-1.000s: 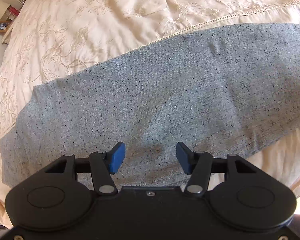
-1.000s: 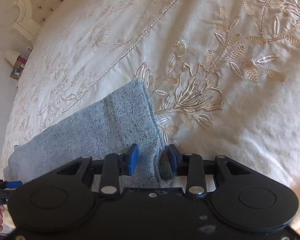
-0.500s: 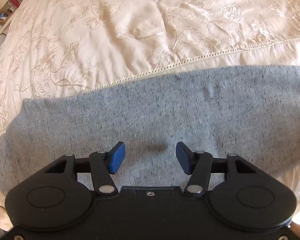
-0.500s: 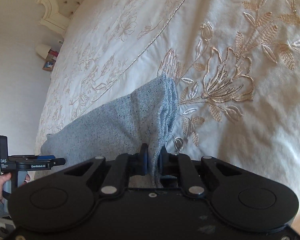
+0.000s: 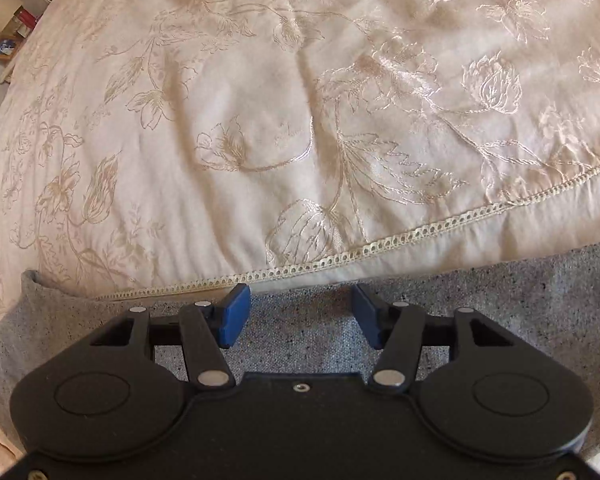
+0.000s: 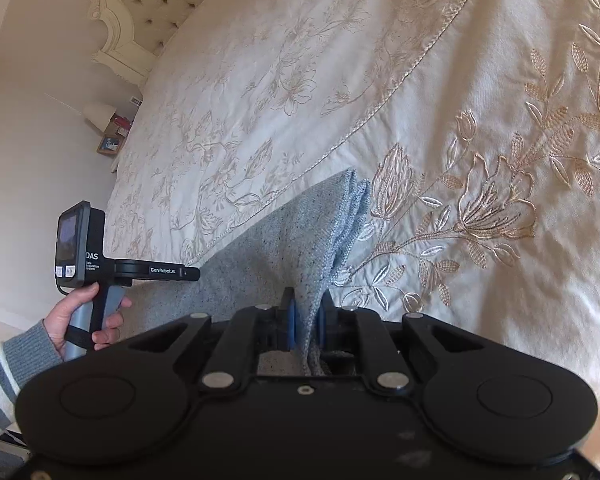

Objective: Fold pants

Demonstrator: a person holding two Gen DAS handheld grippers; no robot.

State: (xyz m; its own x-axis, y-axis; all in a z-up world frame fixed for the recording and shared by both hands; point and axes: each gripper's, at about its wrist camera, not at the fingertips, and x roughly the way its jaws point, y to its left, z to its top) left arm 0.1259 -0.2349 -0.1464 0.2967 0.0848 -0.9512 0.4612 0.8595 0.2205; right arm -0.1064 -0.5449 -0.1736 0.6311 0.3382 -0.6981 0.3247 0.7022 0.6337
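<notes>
Grey speckled pants [image 5: 500, 300] lie flat across a cream bedspread. My left gripper [image 5: 300, 314] hangs open just over their far edge, beside the lace trim [image 5: 380, 246], with nothing between its blue pads [image 5: 234, 316]. In the right wrist view the pants [image 6: 260, 248] stretch away to the left. My right gripper [image 6: 306, 328] is shut on the leg's end, and the bunched hem [image 6: 348, 208] stands up off the bed. The left gripper [image 6: 194, 274] shows there too, held by a hand [image 6: 88, 312] over the pants' other end.
The embroidered bedspread [image 6: 460, 100] fills most of both views. A tufted headboard [image 6: 140, 8] stands at the far end. A bedside table with a lamp [image 6: 108, 124] sits by the wall on the left. A striped sleeve [image 6: 8, 368] is at the lower left.
My right gripper closed on the leg's hem and raised it off the bed. My left gripper slid across the pants to their far edge, still open.
</notes>
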